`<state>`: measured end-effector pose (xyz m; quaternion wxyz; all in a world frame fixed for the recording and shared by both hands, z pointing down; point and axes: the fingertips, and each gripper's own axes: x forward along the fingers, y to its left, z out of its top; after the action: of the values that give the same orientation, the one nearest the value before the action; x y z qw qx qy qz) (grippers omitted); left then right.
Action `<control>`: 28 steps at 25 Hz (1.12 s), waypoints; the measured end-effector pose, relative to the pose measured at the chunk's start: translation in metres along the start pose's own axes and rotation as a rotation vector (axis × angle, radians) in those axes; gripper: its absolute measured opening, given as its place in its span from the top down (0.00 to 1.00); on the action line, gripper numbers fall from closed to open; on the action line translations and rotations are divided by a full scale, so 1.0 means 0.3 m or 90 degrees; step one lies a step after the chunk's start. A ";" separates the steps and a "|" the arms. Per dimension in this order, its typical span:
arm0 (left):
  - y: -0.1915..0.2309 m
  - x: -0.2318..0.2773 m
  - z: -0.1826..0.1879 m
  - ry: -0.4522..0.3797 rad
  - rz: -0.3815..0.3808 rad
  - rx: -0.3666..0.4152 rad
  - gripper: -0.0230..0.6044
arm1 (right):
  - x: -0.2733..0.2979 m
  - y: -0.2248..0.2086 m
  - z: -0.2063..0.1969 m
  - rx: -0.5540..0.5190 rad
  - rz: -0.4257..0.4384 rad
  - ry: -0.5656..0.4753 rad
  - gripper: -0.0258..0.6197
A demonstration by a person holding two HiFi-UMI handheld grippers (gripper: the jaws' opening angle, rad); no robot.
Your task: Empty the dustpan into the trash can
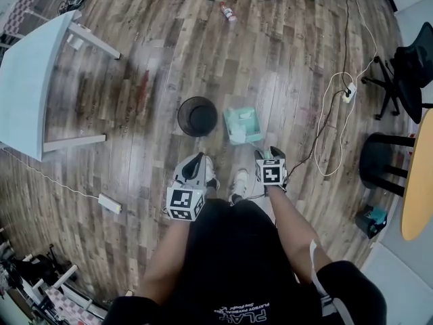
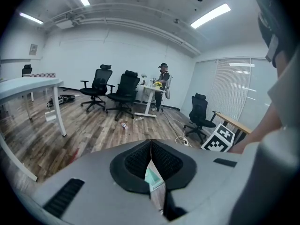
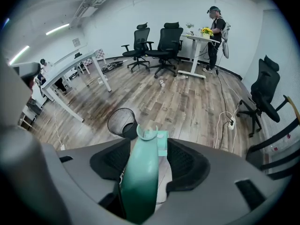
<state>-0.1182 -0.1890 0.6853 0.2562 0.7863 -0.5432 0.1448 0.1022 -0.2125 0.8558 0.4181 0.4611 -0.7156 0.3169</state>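
A black mesh trash can [image 1: 197,116] stands on the wood floor, with a teal dustpan [image 1: 242,124] just right of it. My right gripper [image 1: 268,156] hangs above the dustpan's near side. In the right gripper view the trash can [image 3: 123,122] is ahead to the left. The dustpan's long teal handle [image 3: 138,182] runs up between the jaws of my right gripper [image 3: 147,146]. It lies against the left pad, and floor shows in the gap at the right pad. My left gripper [image 1: 198,160] [image 2: 151,144] is shut on nothing, short of the trash can.
A white table [image 1: 27,87] stands at the left and a white cable with a power strip [image 1: 342,93] lies at the right. A black chair [image 1: 413,66], a stool [image 1: 382,161] and a yellow tabletop [image 1: 419,181] crowd the right edge. A person [image 3: 215,27] stands at a far desk.
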 end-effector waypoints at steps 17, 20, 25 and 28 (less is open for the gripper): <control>0.014 -0.004 -0.017 0.009 -0.007 -0.001 0.93 | 0.056 0.005 -0.032 0.049 0.001 0.060 0.72; 0.002 0.000 -0.020 0.012 -0.012 0.000 0.93 | 0.063 0.009 -0.034 0.031 -0.005 0.060 0.77; -0.022 0.002 -0.025 0.016 -0.015 0.001 0.93 | 0.057 -0.007 -0.030 0.012 -0.029 0.061 0.81; -0.030 0.002 -0.024 0.016 -0.016 0.002 0.93 | 0.054 -0.005 -0.031 0.011 -0.028 0.065 0.81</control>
<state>-0.1092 -0.1829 0.6892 0.2635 0.7918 -0.5295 0.1525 0.1026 -0.2117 0.8745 0.4570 0.4637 -0.6802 0.3368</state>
